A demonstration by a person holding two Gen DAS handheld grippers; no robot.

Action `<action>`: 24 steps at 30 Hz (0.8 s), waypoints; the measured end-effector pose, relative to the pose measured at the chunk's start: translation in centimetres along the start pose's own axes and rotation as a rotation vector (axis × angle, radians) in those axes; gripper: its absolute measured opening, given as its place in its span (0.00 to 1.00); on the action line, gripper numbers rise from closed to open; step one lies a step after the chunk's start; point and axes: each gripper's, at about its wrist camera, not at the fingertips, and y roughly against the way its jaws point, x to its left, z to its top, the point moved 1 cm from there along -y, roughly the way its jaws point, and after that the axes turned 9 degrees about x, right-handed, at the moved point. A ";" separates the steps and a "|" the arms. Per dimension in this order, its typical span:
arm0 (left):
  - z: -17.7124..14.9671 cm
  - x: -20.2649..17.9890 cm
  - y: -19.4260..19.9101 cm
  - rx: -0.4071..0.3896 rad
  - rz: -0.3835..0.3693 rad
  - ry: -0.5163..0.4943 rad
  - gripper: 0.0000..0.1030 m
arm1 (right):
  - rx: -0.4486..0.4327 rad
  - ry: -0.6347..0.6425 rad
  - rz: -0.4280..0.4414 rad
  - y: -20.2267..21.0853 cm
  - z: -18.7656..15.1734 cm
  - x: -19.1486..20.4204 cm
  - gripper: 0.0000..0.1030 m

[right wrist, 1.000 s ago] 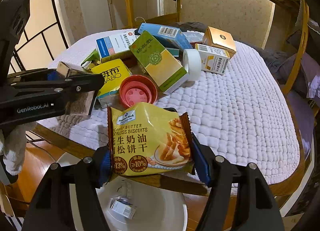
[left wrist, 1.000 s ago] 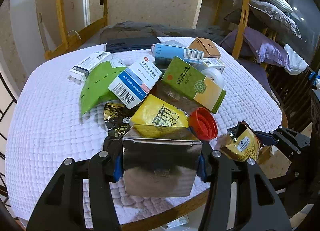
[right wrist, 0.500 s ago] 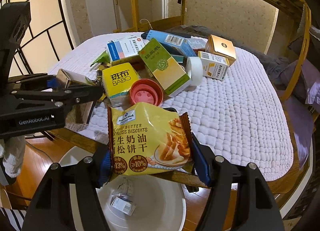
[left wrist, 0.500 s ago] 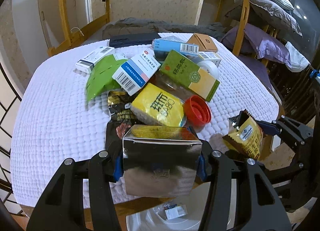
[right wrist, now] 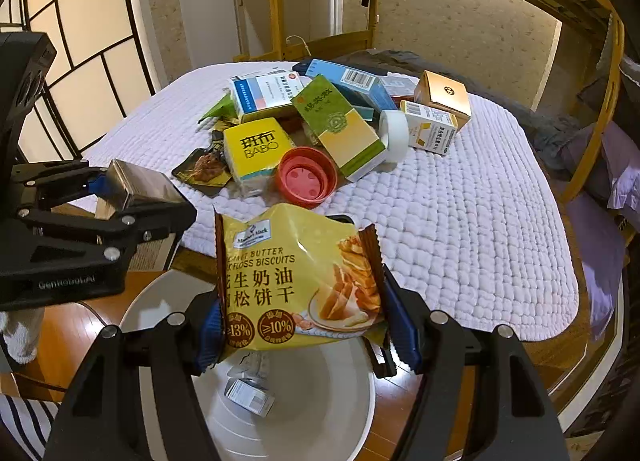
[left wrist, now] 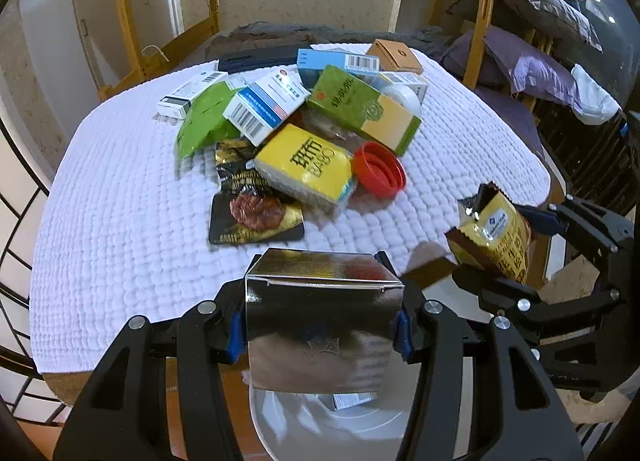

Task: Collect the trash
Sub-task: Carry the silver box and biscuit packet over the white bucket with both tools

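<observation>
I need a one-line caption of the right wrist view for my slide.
Right tool grips a yellow biscuit packet above a white bin, beside a table of trash.

A round wooden table (right wrist: 560, 357) under a white quilted cloth (right wrist: 480, 229) stands on glossy wood flooring (right wrist: 68, 333). At eleven o'clock, pale wardrobe doors (right wrist: 208, 1); at twelve, a speckled beige wall (right wrist: 460, 21); at three, a bunk's wooden frame (left wrist: 486, 13) with grey pillows (left wrist: 540, 1).

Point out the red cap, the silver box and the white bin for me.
red cap (left wrist: 379, 175), left wrist view, on its ribbed inside.
silver box (left wrist: 320, 325), left wrist view, on its front face.
white bin (right wrist: 320, 413), right wrist view, on its bare inner wall.
</observation>
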 end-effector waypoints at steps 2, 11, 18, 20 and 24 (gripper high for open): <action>-0.4 -0.2 0.1 0.010 -0.004 -0.001 0.54 | 0.003 0.005 -0.001 0.1 -0.2 0.2 0.65; -2.6 -1.0 0.3 0.052 -0.009 -0.016 0.54 | 0.029 0.007 0.003 0.7 -1.5 0.7 0.65; -3.7 -1.4 0.0 0.089 -0.010 -0.027 0.54 | 0.064 -0.016 0.033 0.6 -2.6 0.9 0.65; -4.0 -1.6 -0.1 0.099 -0.008 -0.032 0.54 | 0.074 -0.017 0.039 0.5 -3.0 1.1 0.65; -4.6 -1.8 -0.3 0.113 -0.007 -0.037 0.54 | 0.091 -0.015 0.046 0.5 -3.6 1.3 0.65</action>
